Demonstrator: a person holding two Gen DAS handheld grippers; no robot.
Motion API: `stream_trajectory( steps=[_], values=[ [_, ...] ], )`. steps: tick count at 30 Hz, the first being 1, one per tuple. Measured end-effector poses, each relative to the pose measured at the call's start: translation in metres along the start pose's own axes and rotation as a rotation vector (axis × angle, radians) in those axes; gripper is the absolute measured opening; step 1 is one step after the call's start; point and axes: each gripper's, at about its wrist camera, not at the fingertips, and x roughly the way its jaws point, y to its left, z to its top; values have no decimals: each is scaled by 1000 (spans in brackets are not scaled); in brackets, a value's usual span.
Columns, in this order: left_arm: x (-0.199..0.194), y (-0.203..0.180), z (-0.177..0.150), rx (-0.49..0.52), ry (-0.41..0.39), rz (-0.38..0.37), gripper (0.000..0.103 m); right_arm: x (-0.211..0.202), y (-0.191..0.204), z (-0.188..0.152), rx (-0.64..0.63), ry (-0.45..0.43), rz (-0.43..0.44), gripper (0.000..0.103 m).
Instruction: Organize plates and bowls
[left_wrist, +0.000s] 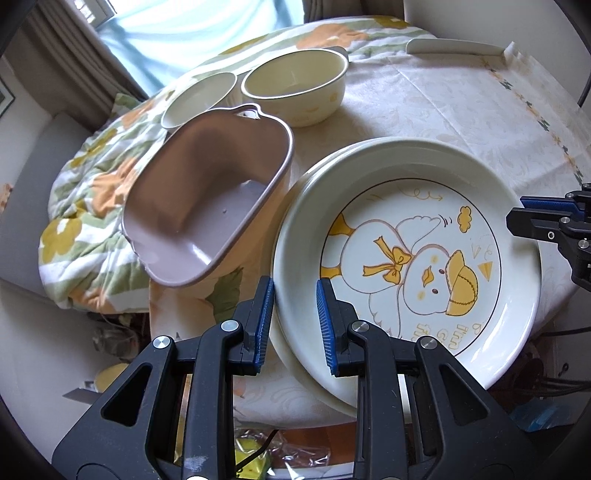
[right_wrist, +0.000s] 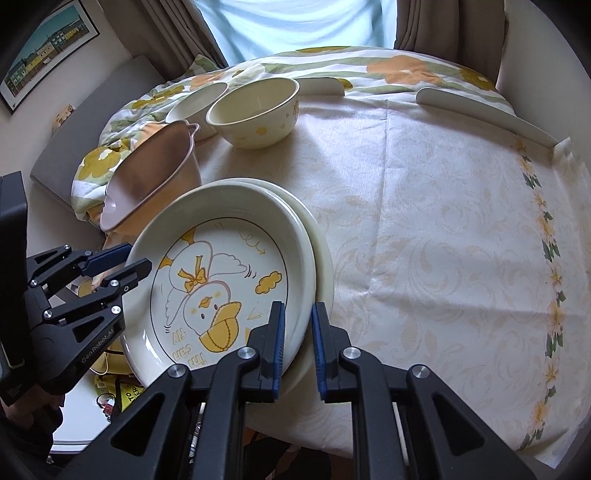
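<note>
I am pinching the duck plate (left_wrist: 406, 266) by opposite rims with my left tool (left_wrist: 295, 325) and my right tool (right_wrist: 298, 345), holding it tilted over a second plate (right_wrist: 321, 243) on the desk (right_wrist: 424, 221), beside the pink dish (left_wrist: 207, 206) and two bowls (left_wrist: 295, 88).

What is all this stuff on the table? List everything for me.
duck plate: one, cream with yellow duck, table's near left edge, held by both grippers
plate beneath: one, plain cream, under the duck plate
pink dish: one, tilted, left of the plates
bowls: two, cream, behind the pink dish
tablecloth: one, cream floral
quilt: one, orange-green floral, table's left
left gripper: black and blue, shut on duck plate
right gripper: black and blue, shut on duck plate
</note>
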Motion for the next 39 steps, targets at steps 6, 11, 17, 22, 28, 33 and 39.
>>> stream_trajectory(
  steps=[6,11,17,22,28,33,39],
  values=[
    [-1,3,1,-18,11,-15,21,0,1,0,3,1,1,13],
    [-27,15,9,-65,-38,-6,22,-22,0,9,15,-43,54,13],
    [-71,61,20,-241,-144,17,61,-59,4,37,-37,-139,131,54],
    [-94,95,18,-359,-223,58,103,-77,10,58,-106,-204,174,90],
    [-76,133,2,-565,-132,-18,103,-64,30,92,-230,-162,192,90],
    [-48,151,-19,-733,-79,-86,102,-20,54,124,-294,-62,233,90],
    [0,164,-20,-805,-19,-152,102,50,76,145,-292,63,292,86]
  ],
)
